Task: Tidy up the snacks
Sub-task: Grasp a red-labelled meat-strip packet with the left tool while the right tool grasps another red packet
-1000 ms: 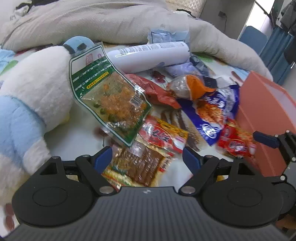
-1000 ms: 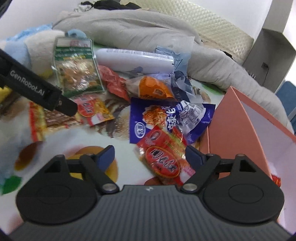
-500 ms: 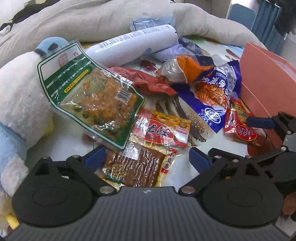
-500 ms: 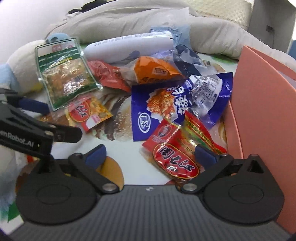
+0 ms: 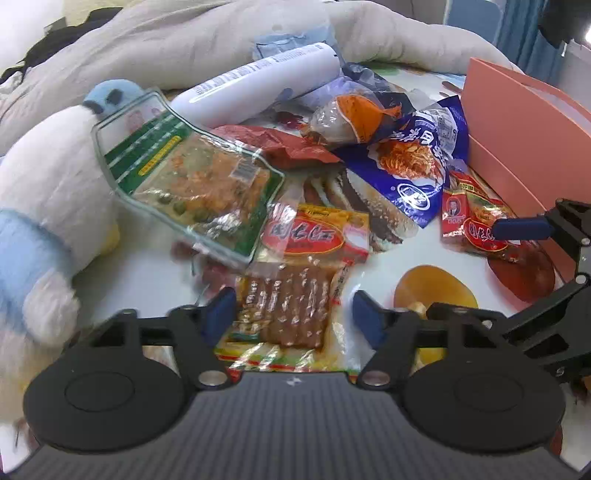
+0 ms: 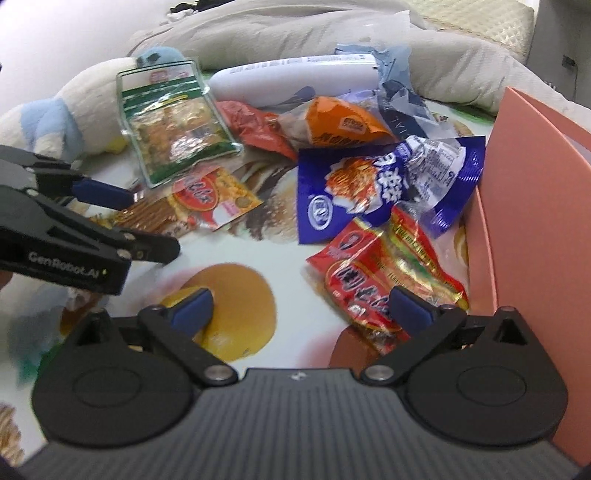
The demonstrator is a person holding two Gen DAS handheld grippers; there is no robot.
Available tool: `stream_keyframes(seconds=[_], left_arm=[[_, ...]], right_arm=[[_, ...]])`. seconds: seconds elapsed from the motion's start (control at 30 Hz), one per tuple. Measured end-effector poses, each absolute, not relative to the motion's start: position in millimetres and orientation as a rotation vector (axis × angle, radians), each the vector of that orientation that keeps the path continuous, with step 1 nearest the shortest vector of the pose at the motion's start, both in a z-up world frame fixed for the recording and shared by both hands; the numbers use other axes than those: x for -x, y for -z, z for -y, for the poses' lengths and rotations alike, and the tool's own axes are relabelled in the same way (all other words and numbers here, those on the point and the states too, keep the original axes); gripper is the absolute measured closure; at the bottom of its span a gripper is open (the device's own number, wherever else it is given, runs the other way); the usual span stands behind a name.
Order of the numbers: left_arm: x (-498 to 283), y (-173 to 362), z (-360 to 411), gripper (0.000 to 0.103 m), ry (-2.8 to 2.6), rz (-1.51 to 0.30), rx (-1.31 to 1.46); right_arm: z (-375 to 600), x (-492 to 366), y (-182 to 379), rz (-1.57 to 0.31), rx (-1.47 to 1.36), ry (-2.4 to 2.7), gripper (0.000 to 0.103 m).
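Because the snacks lie loose in a heap on the printed cloth [image 6: 288,258] and not in the pink box [image 6: 535,192], each gripper is set low over the nearest packet, jaws spread wide and gripping nothing. The left gripper [image 5: 291,314] straddles the brown packet [image 5: 291,306], one finger at either long edge, which looks like the setup for a pinch across its width; whether the pads touch the wrapper I cannot tell. The right gripper [image 6: 299,308] has its right finger over the near end of the red packet [image 6: 384,280], while its left finger hangs over bare cloth, so it probably needs to shift toward 3 o'clock before closing.

Outward from the brown packet in the left view, a yellow packet [image 5: 317,232] overlaps its far end at 12 o'clock, and the green pouch [image 5: 192,177] lies at 11 o'clock, propped on the plush toy [image 5: 44,192], so its far end is tilted up. Lifting the brown one may drag the yellow one along.

From the red packet in the right view, the blue bag [image 6: 384,184] overlaps its far end at 12 o'clock, with the orange bun [image 6: 332,122] beyond it, and the box wall stands just beside it at 3 o'clock. That makes it, I judge, the shortest carry. A white tube [image 6: 295,77] lies across the back, against the grey blanket [image 6: 295,33].
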State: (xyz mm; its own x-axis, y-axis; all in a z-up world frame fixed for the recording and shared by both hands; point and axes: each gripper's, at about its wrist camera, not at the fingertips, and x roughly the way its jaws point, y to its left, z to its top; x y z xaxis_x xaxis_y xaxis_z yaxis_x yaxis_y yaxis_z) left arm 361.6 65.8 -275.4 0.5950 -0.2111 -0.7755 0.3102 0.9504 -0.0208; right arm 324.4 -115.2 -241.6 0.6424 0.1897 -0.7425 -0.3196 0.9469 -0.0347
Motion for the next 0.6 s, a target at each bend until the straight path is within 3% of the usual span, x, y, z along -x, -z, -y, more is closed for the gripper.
stream_keyframes(seconds=[0.03, 0.6], left_arm=[[-358, 274, -68, 0.044, 0.299, -0.885, -0.111], [-260, 264, -90, 0.046, 0.203, -0.905, 0.025]], right_arm=[[115, -322, 241, -0.823, 0.169, -0.303, 0.000], [100, -242, 235, -0.857, 0.229, -0.478, 0.000]])
